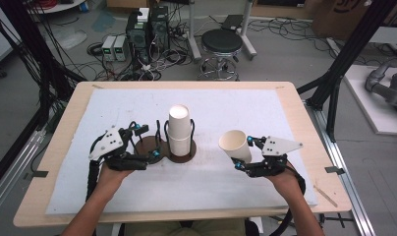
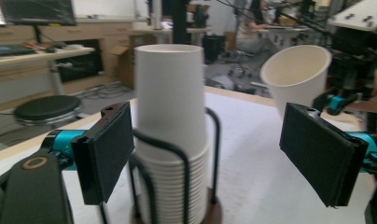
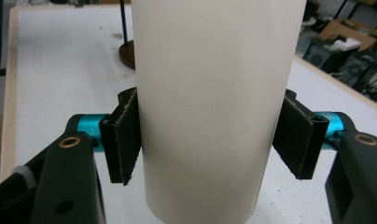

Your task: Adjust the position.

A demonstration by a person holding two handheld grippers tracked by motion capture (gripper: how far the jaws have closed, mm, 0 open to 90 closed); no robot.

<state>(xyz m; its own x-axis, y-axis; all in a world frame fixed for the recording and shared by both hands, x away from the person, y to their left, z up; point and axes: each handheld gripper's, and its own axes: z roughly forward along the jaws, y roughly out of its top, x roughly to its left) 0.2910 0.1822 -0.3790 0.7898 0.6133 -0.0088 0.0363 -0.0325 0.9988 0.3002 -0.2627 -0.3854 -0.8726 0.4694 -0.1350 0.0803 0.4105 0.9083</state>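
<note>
The right gripper [image 1: 241, 155] has its two black pads pressed against opposite sides of a single white paper cup [image 1: 235, 145], which it holds clear of the table with the open mouth tilted up and away from the hand. In the right gripper view the cup wall [image 3: 214, 107] stands between the pads [image 3: 123, 140], each pad flat against it. Off to that gripper's left, near but apart, stands the stack of paper cups [image 1: 179, 132], nested upright in a black wire cup holder [image 1: 163, 135] on a round dark wooden base [image 1: 186, 156]. The left gripper [image 1: 155, 142] sits just beside the holder on its far side from the held cup, jaws spread wide and gripping nothing. In the left gripper view its pads [image 2: 107, 149] stand on either side of the stack [image 2: 170, 140] without touching it, the top cup rising above the wire loops, and the held cup [image 2: 296, 74] shows beyond, tilted. All of this rests on a white mat [image 1: 265, 113] covering the wooden table [image 1: 64, 123].
</note>
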